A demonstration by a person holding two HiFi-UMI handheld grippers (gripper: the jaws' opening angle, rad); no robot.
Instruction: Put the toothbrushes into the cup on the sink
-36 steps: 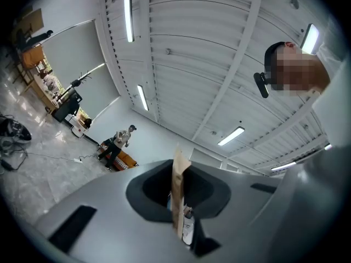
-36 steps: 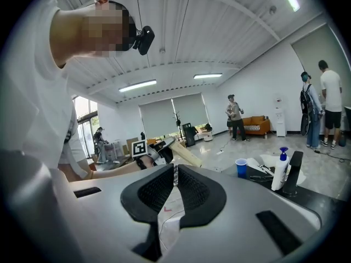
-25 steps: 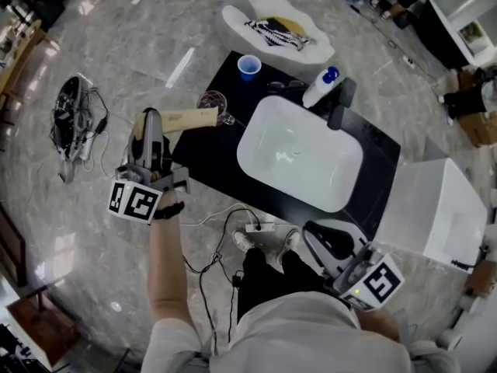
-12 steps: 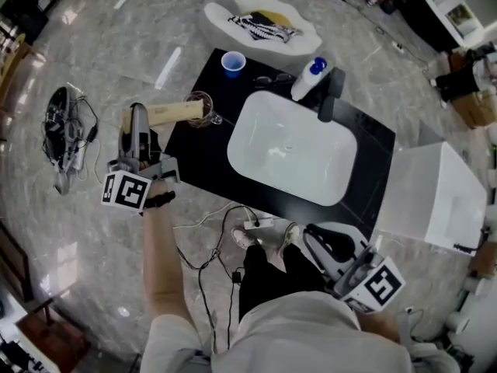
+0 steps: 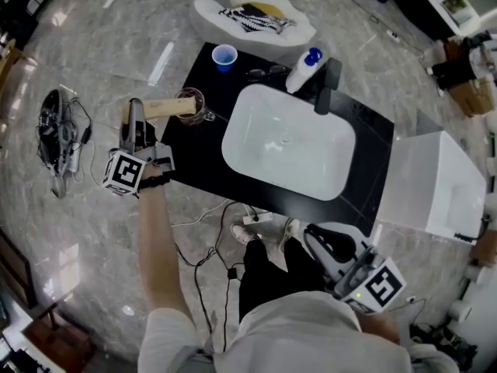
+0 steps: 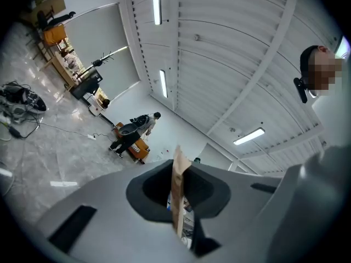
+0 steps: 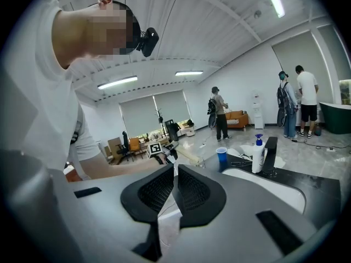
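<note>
My left gripper (image 5: pixel 136 116) is shut on a long tan toothbrush package (image 5: pixel 165 109) and holds it level at the counter's left end. The package's far end reaches the mouth of the clear glass cup (image 5: pixel 192 104) on the black counter (image 5: pixel 206 162). In the left gripper view the package (image 6: pixel 179 186) stands edge-on between the closed jaws of the left gripper (image 6: pixel 179 201). My right gripper (image 5: pixel 311 235) hangs low by my body, off the counter. It is shut on a thin white wrapper (image 7: pixel 166 223) pinched between the pads of the right gripper (image 7: pixel 175 193).
A white basin (image 5: pixel 287 150) fills the counter's middle, with a black faucet (image 5: pixel 327 86) and a soap bottle (image 5: pixel 301 68) behind it. A blue cup (image 5: pixel 224 56) and spectacles (image 5: pixel 264 74) sit at the back. A white box (image 5: pixel 435 185) stands on the right, cables (image 5: pixel 58 142) on the left floor.
My left gripper has carried the tan package to the right and forward, so that its far end now lies over the glass cup. The right gripper has stayed in place.
</note>
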